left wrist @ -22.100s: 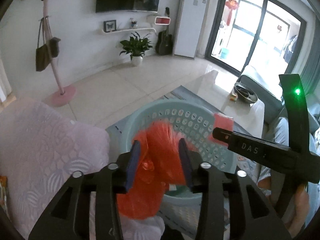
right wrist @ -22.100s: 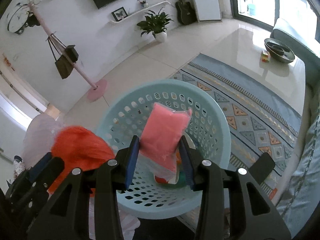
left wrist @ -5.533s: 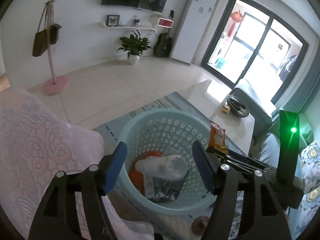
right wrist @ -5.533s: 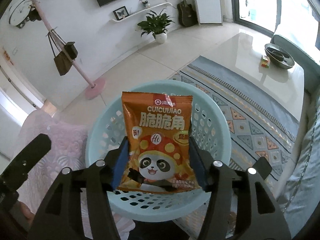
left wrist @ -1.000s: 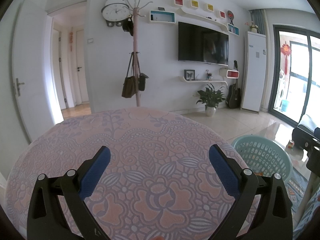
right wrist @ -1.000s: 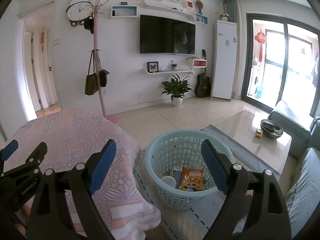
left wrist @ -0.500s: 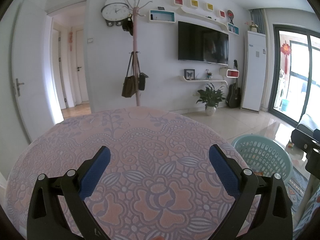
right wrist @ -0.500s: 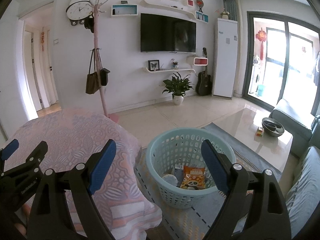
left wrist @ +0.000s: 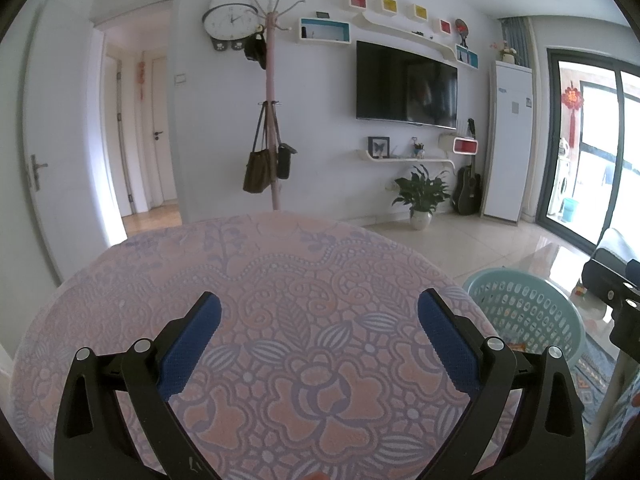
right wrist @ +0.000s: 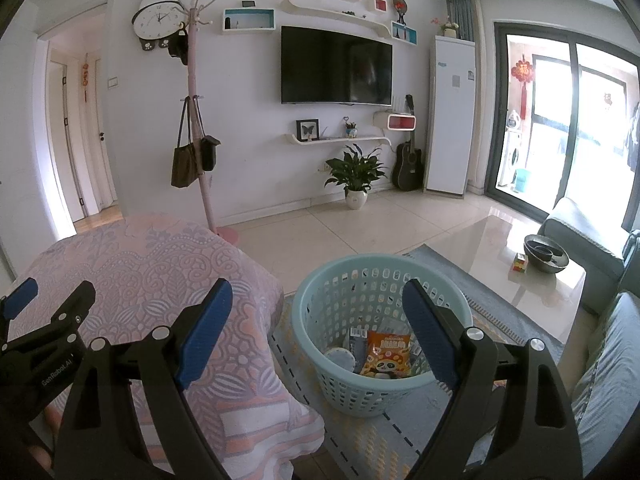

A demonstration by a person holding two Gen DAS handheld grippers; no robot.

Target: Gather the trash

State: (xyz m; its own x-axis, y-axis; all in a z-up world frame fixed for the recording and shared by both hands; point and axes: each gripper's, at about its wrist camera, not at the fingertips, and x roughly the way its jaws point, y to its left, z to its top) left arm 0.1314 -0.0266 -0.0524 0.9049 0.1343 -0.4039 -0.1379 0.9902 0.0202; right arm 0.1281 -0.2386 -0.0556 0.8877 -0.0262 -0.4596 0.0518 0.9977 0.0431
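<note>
Trash is seen inside the light blue basket (right wrist: 320, 320), which stands on the patterned rug (right wrist: 360, 436) on the floor, just beside the table. In the basket, an orange snack bag (right wrist: 386, 354) with a panda on it is seen, and next to it a round white lid (right wrist: 339, 358) and some other wrappers. The table is covered with a pink flowered cloth (left wrist: 280, 280), and only the cloth is seen on its top.

The left gripper (left wrist: 319, 322) is held over the table with its blue pads (left wrist: 192, 344) spread wide apart, and nothing is held between them. The right gripper (right wrist: 317, 312) is held above the basket and the table's edge. Its fingers are also spread wide, and nothing is gripped. The basket's rim is also seen at the right side of the left view.
</note>
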